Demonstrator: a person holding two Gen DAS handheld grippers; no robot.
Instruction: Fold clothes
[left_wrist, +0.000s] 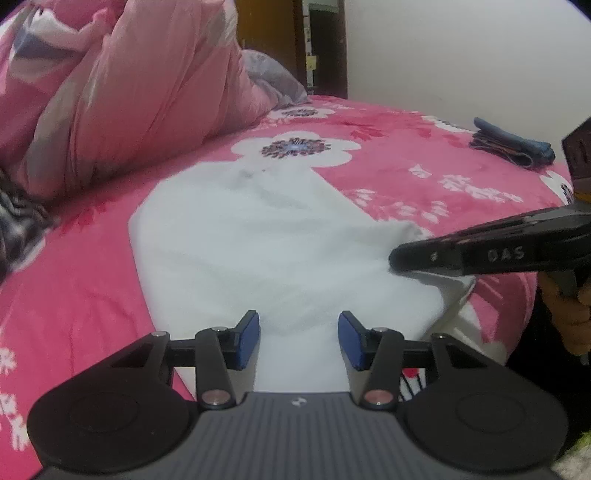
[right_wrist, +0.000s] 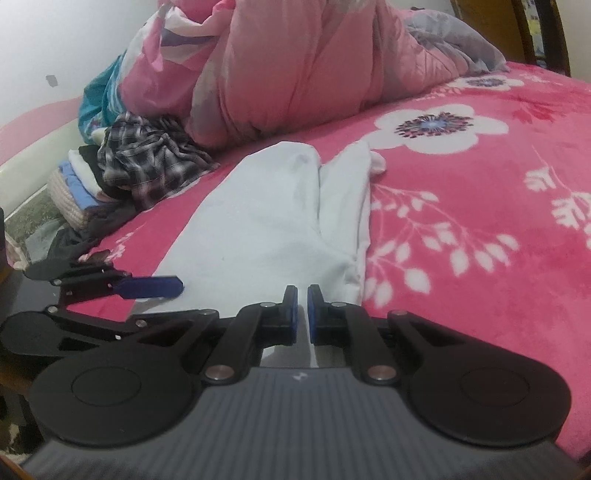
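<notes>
The white cotton garment (left_wrist: 258, 240) lies flat on the pink flower-printed bedspread (left_wrist: 424, 155), below the bunched pink quilt (left_wrist: 122, 92). The left gripper (left_wrist: 299, 338) hangs over the garment's near edge, blue pads partly apart — cloth beneath them, nothing pinched. The right gripper (right_wrist: 303, 314) is all but closed, a thin fold of the white fabric running up between its pads. A crumpled plaid shirt (right_wrist: 155, 158) sits off to the side — well clear.

White letters "DAS" stand on the black side of the right tongs (left_wrist: 397, 260).
</notes>
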